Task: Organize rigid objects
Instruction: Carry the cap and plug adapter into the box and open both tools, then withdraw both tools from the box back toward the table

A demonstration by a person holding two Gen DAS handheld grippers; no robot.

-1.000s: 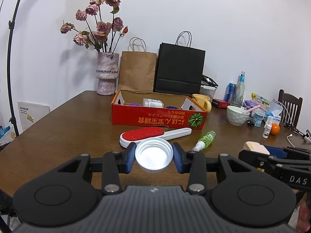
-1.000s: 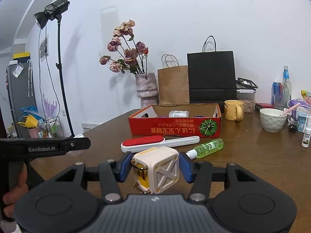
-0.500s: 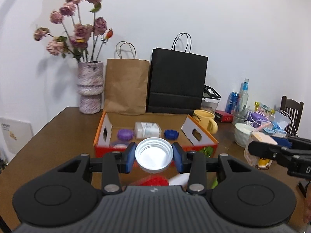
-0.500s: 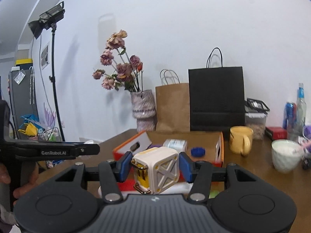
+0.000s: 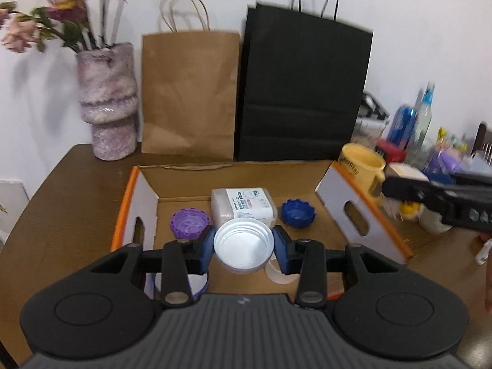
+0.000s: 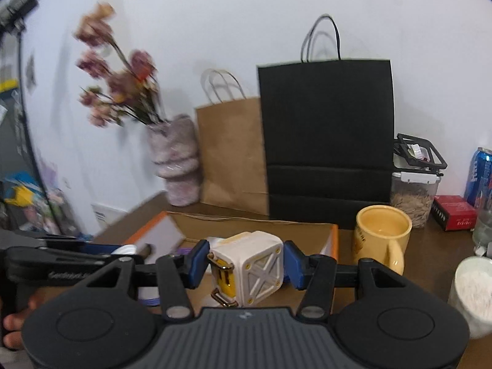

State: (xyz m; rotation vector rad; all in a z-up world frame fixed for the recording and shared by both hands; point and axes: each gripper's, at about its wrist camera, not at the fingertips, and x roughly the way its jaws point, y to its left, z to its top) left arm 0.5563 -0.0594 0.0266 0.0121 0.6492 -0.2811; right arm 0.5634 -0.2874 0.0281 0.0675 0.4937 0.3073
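Note:
My left gripper [image 5: 243, 246] is shut on a white jar lid [image 5: 243, 244] and holds it over the near part of the open cardboard box [image 5: 140, 193]. Inside the box lie a purple cap [image 5: 189, 223], a white packet [image 5: 243, 204], a blue cap [image 5: 299, 212], a tape roll [image 5: 276, 272] and a purple-rimmed lid [image 5: 196, 283]. My right gripper [image 6: 245, 267] is shut on a white and yellow cube [image 6: 249, 269], held above the box [image 6: 333, 240] near its right side. The right gripper also shows in the left wrist view [image 5: 439, 193].
A yellow mug [image 6: 381, 230] stands just right of the box. Behind the box stand a brown paper bag [image 5: 189, 92], a black paper bag [image 5: 303, 92] and a vase of flowers [image 5: 107, 104]. A white bowl [image 6: 473, 289], cans and bottles crowd the right side.
Both grippers have moved forward and over the box with their objects still held. The box now fills the near view; the lint brush and green bottle have dropped out of sight.

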